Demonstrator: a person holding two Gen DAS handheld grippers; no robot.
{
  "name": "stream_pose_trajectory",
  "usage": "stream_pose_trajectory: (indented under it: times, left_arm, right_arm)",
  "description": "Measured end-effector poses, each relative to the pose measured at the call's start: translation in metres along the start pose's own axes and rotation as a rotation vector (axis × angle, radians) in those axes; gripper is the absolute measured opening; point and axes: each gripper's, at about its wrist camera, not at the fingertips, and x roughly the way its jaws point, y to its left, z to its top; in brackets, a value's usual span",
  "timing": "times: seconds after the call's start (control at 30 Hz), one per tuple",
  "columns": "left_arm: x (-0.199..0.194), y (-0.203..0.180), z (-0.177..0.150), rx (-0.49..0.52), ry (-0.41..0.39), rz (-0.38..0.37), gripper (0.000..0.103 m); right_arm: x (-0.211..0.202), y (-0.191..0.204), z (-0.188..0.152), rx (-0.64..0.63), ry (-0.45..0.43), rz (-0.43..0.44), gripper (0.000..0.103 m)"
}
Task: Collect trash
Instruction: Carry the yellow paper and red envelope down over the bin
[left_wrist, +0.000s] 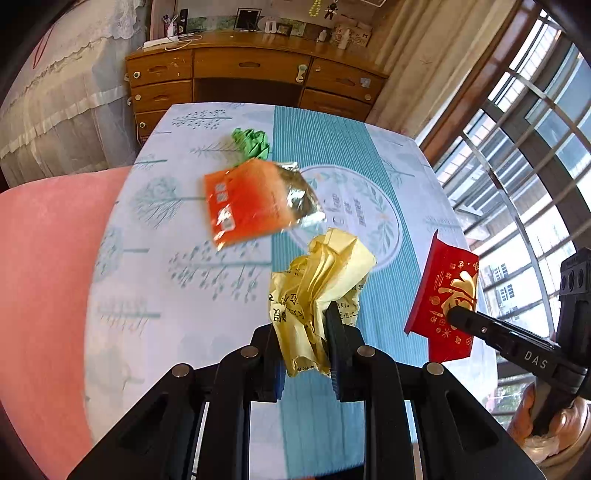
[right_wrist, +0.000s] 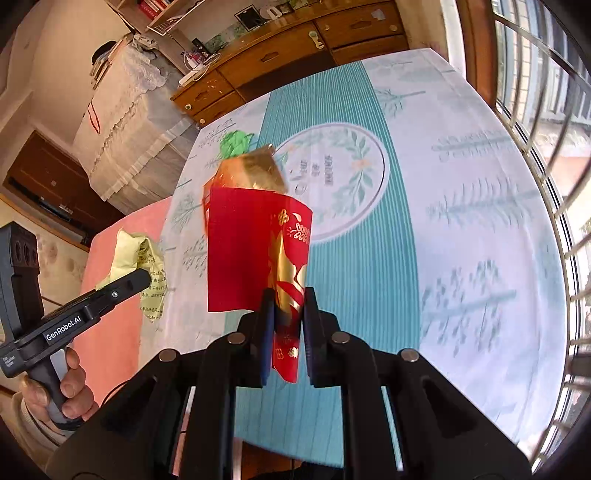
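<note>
Crumpled yellow paper (left_wrist: 317, 291), printed with black characters, is clamped between the fingers of the left gripper (left_wrist: 301, 325), held above the worktop (left_wrist: 177, 332). A red envelope (right_wrist: 255, 254) with gold decoration is pinched between the nearly closed fingers of the right gripper (right_wrist: 289, 306). On the patterned cloth lie an orange foil wrapper (left_wrist: 255, 201) and, just behind it, crumpled green paper (left_wrist: 251, 142).
</note>
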Motion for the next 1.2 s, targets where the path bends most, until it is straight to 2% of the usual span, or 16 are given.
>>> stream_pose_trajectory:
  times: [0.23, 0.33, 0.6, 0.73, 0.93, 1.2]
  left_arm:
    - [-0.069, 0.034, -0.089, 0.054, -0.003, -0.046, 0.018]
    - [-0.096, 0.044, -0.124, 0.079, 0.0, -0.061, 0.018]
    - [-0.132, 0.058, -0.206, 0.122, 0.067, -0.079, 0.018]
    - [-0.131, 0.053, -0.23, 0.132, 0.104, -0.085, 0.018]
    - [-0.11, 0.042, -0.253, 0.129, 0.166, -0.089, 0.018]
    - [-0.037, 0.032, -0.294, 0.106, 0.274, -0.058, 0.018]
  right_arm:
    - [-0.052, 0.056, -0.102, 0.028, -0.064, -0.004, 0.011]
    - [-0.068, 0.079, -0.139, 0.024, -0.066, -0.002, 0.011]
    - [-0.079, 0.114, -0.216, -0.027, 0.032, -0.021, 0.011]
    - [-0.077, 0.115, -0.241, -0.048, 0.083, -0.034, 0.011]
    - [-0.056, 0.099, -0.254, -0.057, 0.165, -0.065, 0.011]
    - [0.012, 0.046, -0.291, -0.041, 0.29, -0.128, 0.011]
